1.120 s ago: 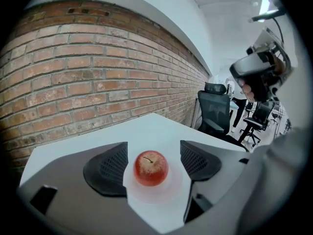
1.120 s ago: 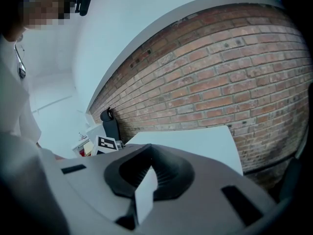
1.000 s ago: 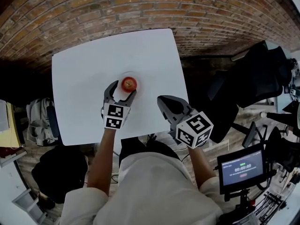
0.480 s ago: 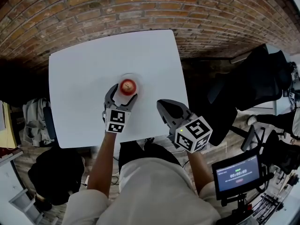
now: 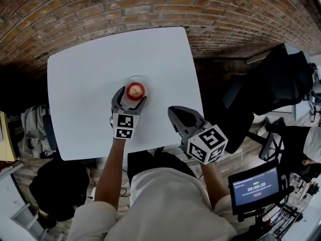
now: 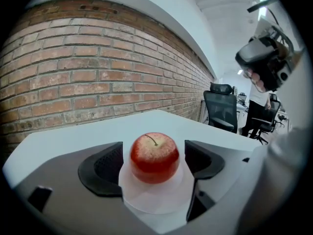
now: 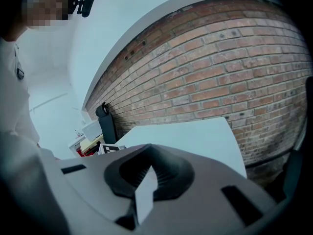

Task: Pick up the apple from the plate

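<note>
Apple point(image 5: 135, 90) sits on its plate point(image 6: 151, 199) on the white table point(image 5: 85, 84), now slightly deeper between the left gripper's point(image 5: 132, 95) jaws, which have just been opening and do not touch it. Right gripper point(image 5: 173, 111) hovers beside, jaws together.

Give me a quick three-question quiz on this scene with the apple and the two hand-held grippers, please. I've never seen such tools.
1. True or false: the left gripper is squeezing the apple.
2. Multiple choice: the apple sits on A) a plate, B) a bowl, C) the bare table.
3. Short answer: which gripper has nothing between its jaws?

Key
1. False. Its jaws have just been opening and stand apart, one on each side of the apple, with a gap at each pad.
2. A.
3. The right gripper; its jaws are together.
</note>
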A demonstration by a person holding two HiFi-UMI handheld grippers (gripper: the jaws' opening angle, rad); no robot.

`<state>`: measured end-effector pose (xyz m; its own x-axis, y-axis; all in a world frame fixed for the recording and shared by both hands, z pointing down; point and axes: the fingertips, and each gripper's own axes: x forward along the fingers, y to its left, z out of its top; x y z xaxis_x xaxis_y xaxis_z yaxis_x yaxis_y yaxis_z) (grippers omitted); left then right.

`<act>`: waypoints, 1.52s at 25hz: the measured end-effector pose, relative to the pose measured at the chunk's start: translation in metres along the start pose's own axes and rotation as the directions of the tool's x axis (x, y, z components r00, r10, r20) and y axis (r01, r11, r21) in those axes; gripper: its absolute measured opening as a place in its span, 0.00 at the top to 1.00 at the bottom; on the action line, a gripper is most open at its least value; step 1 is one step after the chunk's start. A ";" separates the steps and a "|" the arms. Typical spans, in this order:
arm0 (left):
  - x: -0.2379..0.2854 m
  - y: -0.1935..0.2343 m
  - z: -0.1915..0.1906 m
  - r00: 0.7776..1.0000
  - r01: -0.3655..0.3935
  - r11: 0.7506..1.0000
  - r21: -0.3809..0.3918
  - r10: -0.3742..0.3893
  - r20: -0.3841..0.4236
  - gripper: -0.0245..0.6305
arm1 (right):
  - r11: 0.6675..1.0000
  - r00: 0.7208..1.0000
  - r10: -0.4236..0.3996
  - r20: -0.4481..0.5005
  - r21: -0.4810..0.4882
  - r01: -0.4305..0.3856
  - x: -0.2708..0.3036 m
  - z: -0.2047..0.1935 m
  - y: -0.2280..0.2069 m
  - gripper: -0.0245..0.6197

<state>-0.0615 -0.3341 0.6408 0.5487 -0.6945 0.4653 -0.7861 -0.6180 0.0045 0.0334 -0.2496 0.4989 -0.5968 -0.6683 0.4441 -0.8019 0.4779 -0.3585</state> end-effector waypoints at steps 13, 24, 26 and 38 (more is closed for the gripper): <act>0.013 -0.001 -0.013 1.000 -0.005 1.000 -0.007 0.005 -0.021 0.38 | 1.000 0.999 -0.016 -0.029 -0.006 0.016 0.009 -0.014 -0.003 0.96; 0.020 0.001 -0.024 0.999 -0.024 1.000 -0.003 0.024 -0.042 0.38 | 1.000 0.999 -0.020 -0.038 -0.006 0.020 0.008 -0.017 -0.010 0.96; 0.019 0.002 -0.027 0.998 -0.031 0.999 0.006 0.032 -0.045 0.38 | 1.000 0.999 -0.018 -0.039 -0.005 0.018 0.009 -0.018 -0.009 0.96; 0.013 0.002 -0.021 0.997 -0.053 0.998 0.040 0.056 -0.058 0.38 | 1.000 0.999 -0.013 -0.029 0.000 0.013 0.001 -0.012 -0.007 0.96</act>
<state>-0.0618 -0.3362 0.6650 0.4869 -0.7055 0.5150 -0.8023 -0.5943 -0.0556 0.0384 -0.2468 0.5118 -0.5867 -0.6579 0.4722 -0.8097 0.4690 -0.3527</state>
